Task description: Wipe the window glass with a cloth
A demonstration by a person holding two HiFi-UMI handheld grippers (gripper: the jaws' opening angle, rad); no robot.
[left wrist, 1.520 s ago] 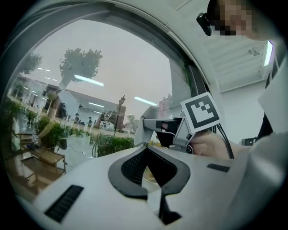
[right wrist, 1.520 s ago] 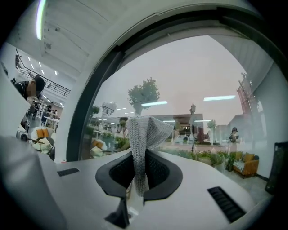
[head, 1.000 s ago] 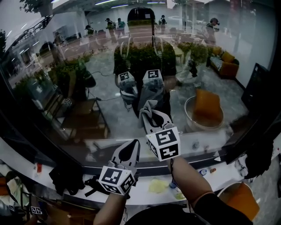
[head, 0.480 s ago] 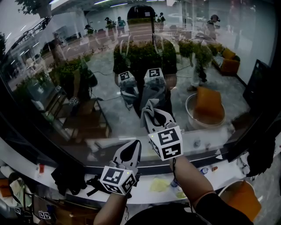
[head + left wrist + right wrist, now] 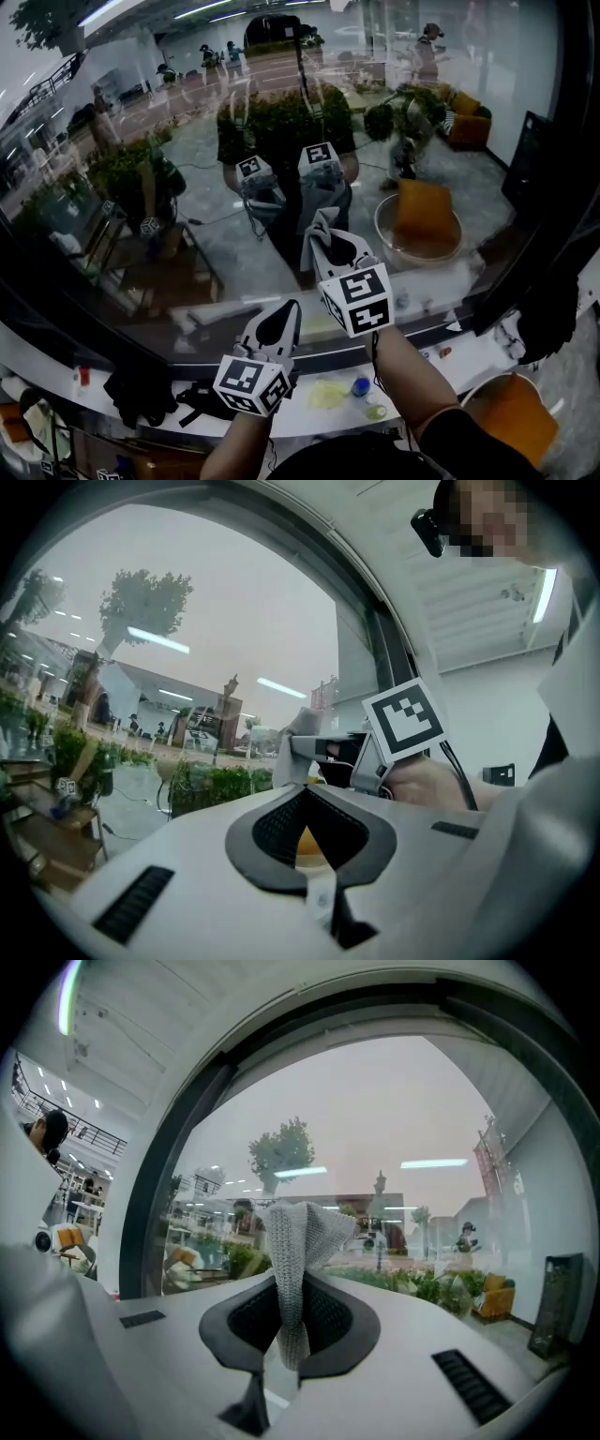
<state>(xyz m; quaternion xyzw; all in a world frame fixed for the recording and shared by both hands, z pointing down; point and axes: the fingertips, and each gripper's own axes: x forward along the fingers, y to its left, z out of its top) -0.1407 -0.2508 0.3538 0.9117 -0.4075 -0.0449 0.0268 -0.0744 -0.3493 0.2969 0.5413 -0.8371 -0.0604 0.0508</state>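
— What is seen below the left gripper [image 5: 284, 309]?
— A white ledge [image 5: 300, 417] is seen, with a black bag [image 5: 141, 389] lying to that gripper's left and a yellow item [image 5: 328, 395] to its right.
— And around the right gripper [image 5: 323, 242]?
— An orange cushion [image 5: 419, 210] is seen to its right, and green plants [image 5: 281, 117] beyond it.

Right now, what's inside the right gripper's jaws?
A grey knitted cloth, pinched in the right gripper, sticking up toward the window glass. The part clamped deeper is hidden.
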